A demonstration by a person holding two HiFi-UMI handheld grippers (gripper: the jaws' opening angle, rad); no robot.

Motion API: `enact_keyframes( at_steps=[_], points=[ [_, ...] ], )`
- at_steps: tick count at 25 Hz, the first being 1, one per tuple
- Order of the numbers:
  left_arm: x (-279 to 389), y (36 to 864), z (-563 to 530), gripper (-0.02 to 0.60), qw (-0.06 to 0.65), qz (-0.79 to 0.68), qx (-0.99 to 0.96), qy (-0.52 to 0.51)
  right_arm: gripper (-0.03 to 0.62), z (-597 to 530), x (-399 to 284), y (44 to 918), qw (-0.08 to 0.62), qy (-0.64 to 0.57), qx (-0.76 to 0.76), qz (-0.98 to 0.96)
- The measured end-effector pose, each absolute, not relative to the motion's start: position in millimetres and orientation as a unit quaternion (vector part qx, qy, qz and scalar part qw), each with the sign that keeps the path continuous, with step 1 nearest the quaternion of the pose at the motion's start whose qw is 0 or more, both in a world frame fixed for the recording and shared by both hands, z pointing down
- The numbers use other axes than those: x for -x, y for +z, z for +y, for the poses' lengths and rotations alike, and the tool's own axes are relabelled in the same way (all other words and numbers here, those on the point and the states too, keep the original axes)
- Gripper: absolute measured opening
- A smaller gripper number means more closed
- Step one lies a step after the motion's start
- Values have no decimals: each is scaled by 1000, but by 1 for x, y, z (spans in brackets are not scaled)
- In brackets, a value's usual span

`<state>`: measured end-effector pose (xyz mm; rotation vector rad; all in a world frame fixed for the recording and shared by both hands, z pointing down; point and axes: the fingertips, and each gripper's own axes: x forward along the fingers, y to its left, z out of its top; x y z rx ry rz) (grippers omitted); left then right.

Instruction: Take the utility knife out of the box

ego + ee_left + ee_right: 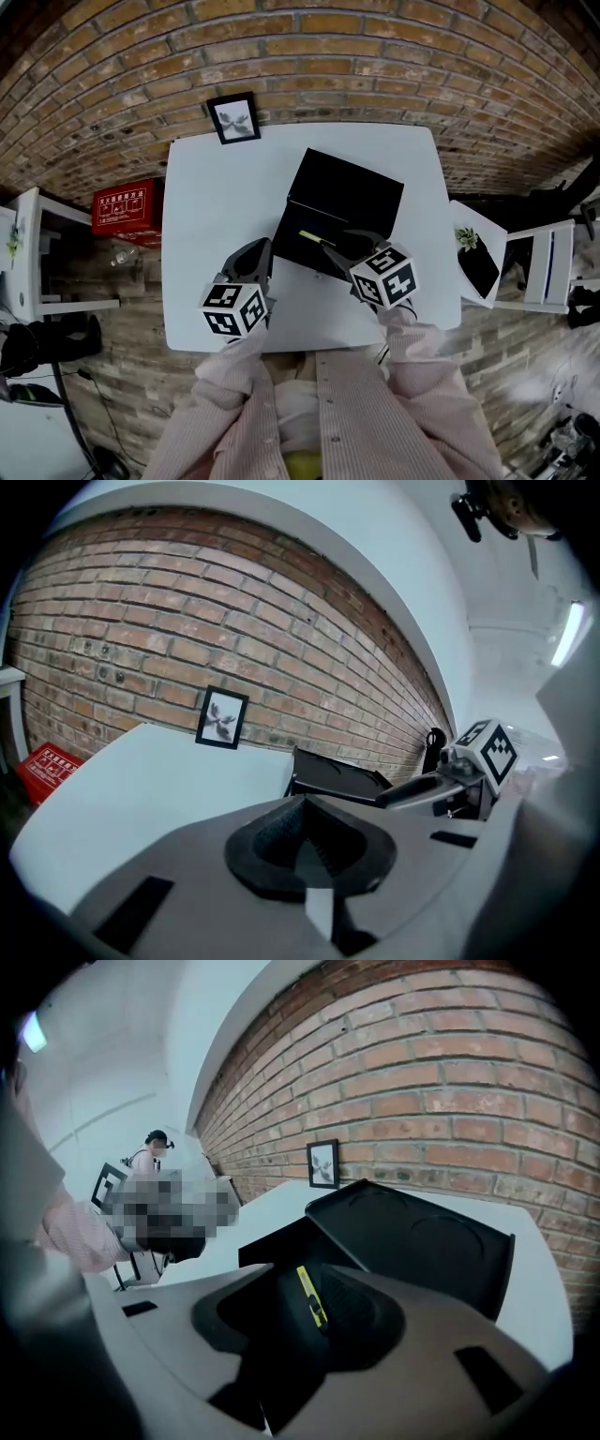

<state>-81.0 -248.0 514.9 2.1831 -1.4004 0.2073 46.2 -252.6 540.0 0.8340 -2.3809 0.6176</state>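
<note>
An open black box (302,246) sits on the white table (211,206), its lid (345,192) tilted back. The yellow-and-black utility knife (313,238) is at the box's front part. My right gripper (336,247) is shut on the knife's near end; in the right gripper view the knife (311,1296) runs between the jaws of the right gripper (314,1305), over the box (281,1241). My left gripper (263,249) hovers shut and empty by the box's left front corner. The left gripper (305,841) looks towards the box (336,780).
A small framed picture (233,117) leans on the brick wall at the table's far edge. A red case (125,206) lies left of the table by a white shelf (30,251). A white chair (548,267) stands to the right. A person (155,1152) stands far off.
</note>
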Motion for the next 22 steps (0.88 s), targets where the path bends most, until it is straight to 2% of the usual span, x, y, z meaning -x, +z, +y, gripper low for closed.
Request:
enact_keyframes(
  at_steps=[12,22],
  points=[
    [87,527,-259,-8,286,-504,-811,79,153,-258,-28,583,389,210,-263,-858],
    [81,534,-253,-8,294,-498,-812,83,153,-255,-29,612,459,191,-244,-833]
  ],
)
